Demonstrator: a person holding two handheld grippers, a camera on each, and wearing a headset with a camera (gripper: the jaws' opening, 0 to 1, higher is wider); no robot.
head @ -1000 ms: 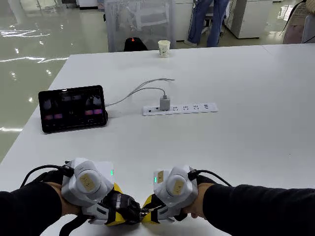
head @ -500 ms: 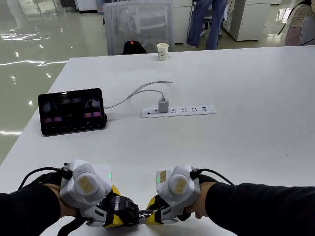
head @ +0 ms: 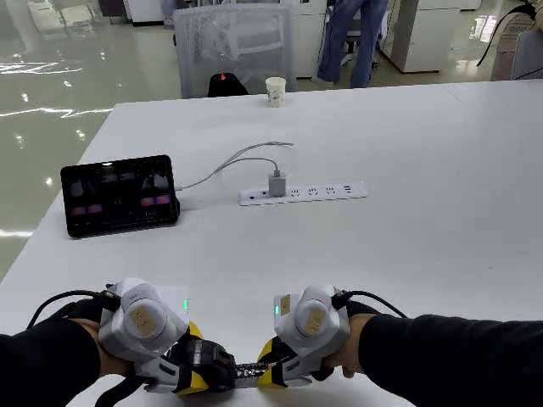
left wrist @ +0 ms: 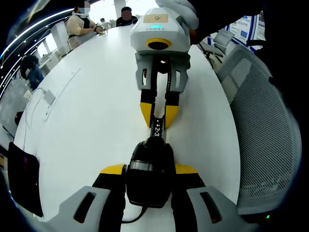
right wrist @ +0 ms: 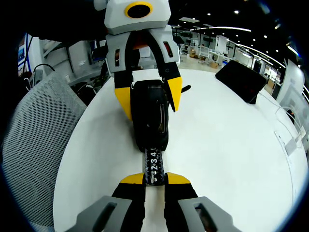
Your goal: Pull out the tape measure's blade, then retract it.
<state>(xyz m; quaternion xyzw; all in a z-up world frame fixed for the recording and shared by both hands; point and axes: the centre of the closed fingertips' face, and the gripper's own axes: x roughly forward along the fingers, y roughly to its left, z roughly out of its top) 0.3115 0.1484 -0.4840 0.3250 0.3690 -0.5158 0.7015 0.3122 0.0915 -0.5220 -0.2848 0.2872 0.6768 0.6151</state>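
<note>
— Yellow pads on the left gripper (left wrist: pixel 149 169): what are they doing?

— Clamped on the black tape measure (left wrist: pixel 149 181), one pad against each flank of the case. The case sits low over the white table (left wrist: pixel 87 111).

— And the right gripper (right wrist: pixel 154 180)?

— It faces the left one, tips toward tips. Its jaws are pinched onto the blade (right wrist: pixel 154 166), with the printed numerals showing just in front of its pads.

— How much blade is out?

— A short stretch. It runs straight from the mouth of the case across the small gap between the two grippers.

— Who holds them?

— A person in black sleeves (head: pixel 450 356), at the table edge nearest that person.

— What lies further out?

— Ahead of the left gripper, well apart from it, is a dark tablet (head: pixel 119 193) with its screen lit. Ahead of the right gripper lies a white power strip (head: pixel 322 192) with a grey charger (head: pixel 277 182) plugged in. A cable (head: pixel 229 161) runs from the charger toward the tablet.

— Beyond that?

— A paper cup (head: pixel 275 91) stands near the far edge, well apart from both grippers. On the person's side, behind the grippers, there is a grey mesh chair (right wrist: pixel 34 145).
</note>
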